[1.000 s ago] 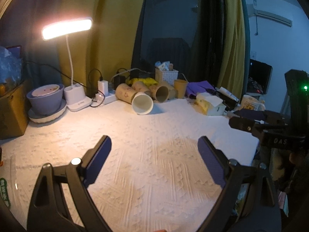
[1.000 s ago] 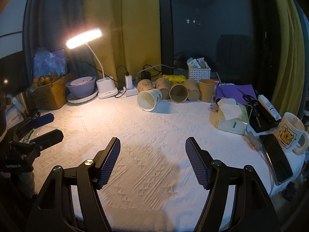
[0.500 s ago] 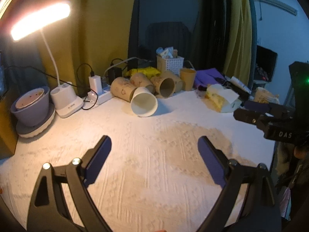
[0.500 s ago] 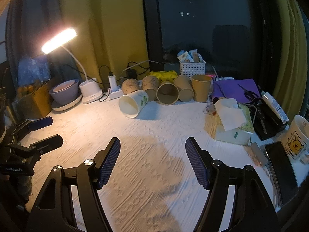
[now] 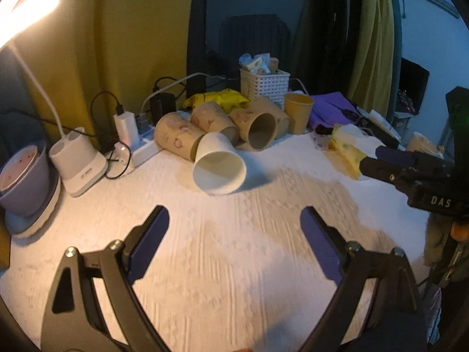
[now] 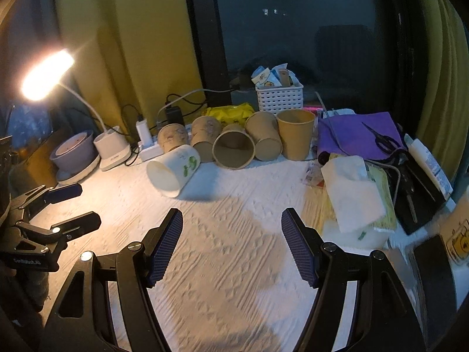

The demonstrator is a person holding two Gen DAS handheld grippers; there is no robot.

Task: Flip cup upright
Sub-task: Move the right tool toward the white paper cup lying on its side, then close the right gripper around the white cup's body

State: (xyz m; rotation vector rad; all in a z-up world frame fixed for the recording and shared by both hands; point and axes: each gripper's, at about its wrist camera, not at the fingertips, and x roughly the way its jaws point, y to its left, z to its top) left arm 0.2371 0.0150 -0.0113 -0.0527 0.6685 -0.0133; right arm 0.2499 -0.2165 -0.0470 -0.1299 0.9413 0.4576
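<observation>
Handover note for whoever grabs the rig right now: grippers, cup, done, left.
Left hand-held gripper: open, empty, aimed at the white cup.
Right hand-held gripper: open, empty, above the tablecloth.
White cup: on its side in front of the row of brown cups, mouth facing the grippers.
Done: nothing gripped.
Left: grasp the white cup, stand it upright, release.
</observation>
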